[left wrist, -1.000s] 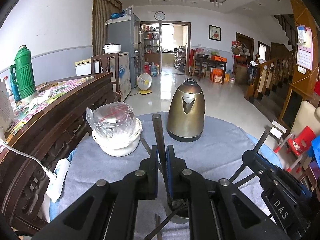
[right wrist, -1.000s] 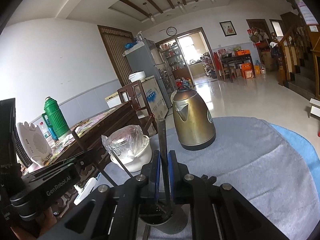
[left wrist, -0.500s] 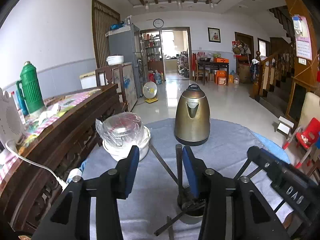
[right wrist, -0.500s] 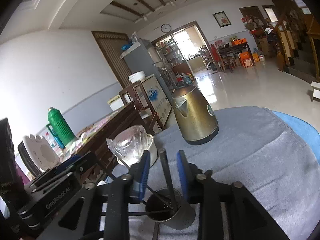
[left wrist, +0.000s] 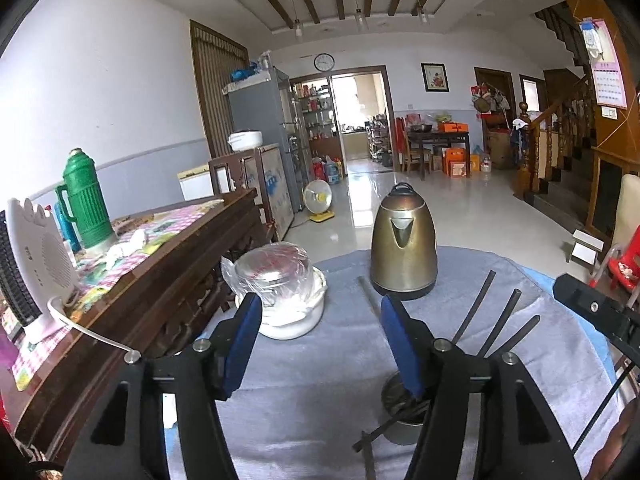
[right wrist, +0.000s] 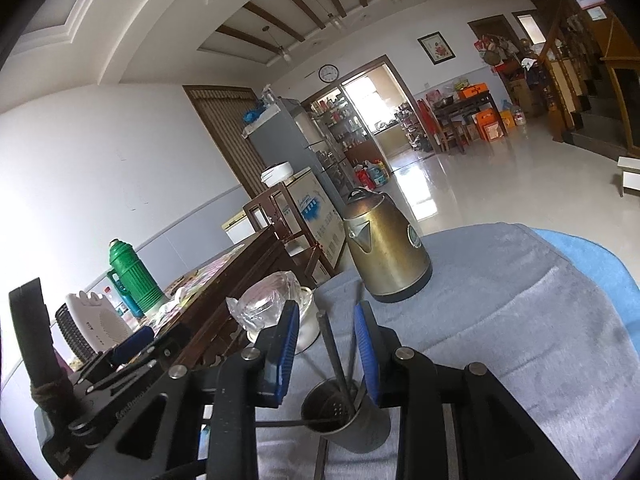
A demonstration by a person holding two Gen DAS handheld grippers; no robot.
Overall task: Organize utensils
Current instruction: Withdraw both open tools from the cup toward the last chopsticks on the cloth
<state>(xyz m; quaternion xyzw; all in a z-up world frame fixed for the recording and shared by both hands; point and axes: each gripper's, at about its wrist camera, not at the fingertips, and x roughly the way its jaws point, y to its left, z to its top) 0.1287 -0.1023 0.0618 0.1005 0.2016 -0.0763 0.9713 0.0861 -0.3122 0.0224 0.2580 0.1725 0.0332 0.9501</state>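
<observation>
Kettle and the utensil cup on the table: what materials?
Bronze-toned electric kettle: likely brushed metal with a soft sheen and blurred reflections; dark base and knob look plastic. Small grey cylindrical utensil cup: probably dull metal, matte grey wall, perforated bottom.

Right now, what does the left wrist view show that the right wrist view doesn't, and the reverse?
Only the left wrist view shows the floor fan, the red chair and the wall calendar. Only the right wrist view looks down into the metal cup that holds the chopsticks. Both show the kettle, the plastic-covered bowl, the green flask and the grey cloth.
</observation>
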